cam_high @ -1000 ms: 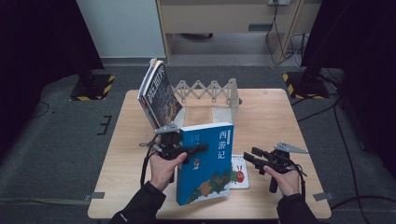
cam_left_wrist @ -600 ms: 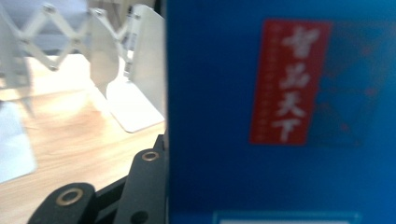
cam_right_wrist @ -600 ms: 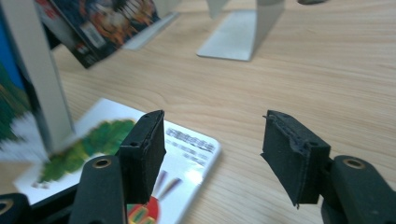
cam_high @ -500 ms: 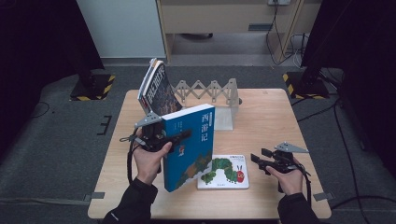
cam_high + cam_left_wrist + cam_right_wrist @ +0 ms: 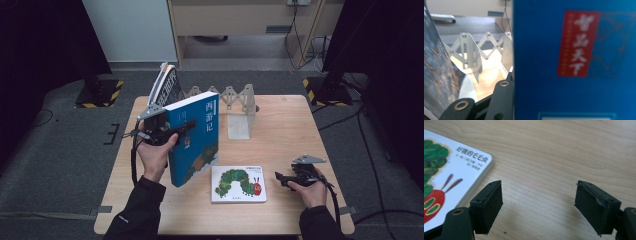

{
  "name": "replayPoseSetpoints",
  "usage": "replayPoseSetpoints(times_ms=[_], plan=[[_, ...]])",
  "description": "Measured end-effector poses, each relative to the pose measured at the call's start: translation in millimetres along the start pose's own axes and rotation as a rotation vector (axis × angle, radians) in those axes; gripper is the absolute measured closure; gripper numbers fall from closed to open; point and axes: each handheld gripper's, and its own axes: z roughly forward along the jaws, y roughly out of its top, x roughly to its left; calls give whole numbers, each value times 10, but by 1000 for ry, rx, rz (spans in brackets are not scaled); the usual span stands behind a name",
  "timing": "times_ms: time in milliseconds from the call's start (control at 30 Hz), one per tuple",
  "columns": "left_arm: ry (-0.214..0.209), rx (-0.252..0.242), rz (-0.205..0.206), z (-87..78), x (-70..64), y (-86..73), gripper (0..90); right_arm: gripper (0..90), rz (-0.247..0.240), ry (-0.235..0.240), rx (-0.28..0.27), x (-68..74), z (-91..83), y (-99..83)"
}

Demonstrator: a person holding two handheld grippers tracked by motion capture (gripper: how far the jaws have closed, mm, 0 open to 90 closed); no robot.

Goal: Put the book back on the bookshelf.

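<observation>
The wooden table (image 5: pixel 290 125) carries everything, and the blue book (image 5: pixel 192 140) serves as the landmark: a tall volume with a blue cover, white Chinese characters down its upper right and a green-and-orange picture low on the front, held upright and lifted clear of the tabletop near the table's left edge. The left gripper (image 5: pixel 170 134) pinches the blue book at its left edge, jaws pressed onto the cover. Just behind the blue book stands the metal accordion rack (image 5: pixel 227 97), with a dark-covered book (image 5: pixel 165 87) leaning at the rack's left end, just behind the blue book's top corner. To the right of the blue book's lower corner, the white caterpillar board book (image 5: pixel 238 183) lies flat, with bare wood beyond it to the right. Further right of that, the right gripper (image 5: pixel 282 179) rests low over the table, its jaws spread wide and holding nothing. The left gripper view adds a red label with white characters (image 5: pixel 577 43) on the blue book's cover, while the right gripper view shows the board book's rounded corner (image 5: pixel 487 161) just beside its left jaw.
</observation>
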Motion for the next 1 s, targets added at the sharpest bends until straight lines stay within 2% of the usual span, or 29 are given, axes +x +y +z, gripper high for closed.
replayPoseSetpoints(times_ms=[267, 400, 767, 1000], plan=[[39, -17, 3, 133, 50, 133, 604, 164, -5, -19, 29, -33, 39, -28], [44, 1, -1, 243, 86, 171, 604, 154, -2, -20, 38, -49, 54, -46], [77, 19, -12, 536, 191, 271, 604, 110, -50, -56, 18, -38, 87, -82], [101, 28, -12, 741, 253, 316, 605, 82, -52, -68, -4, -47, 102, -107]])
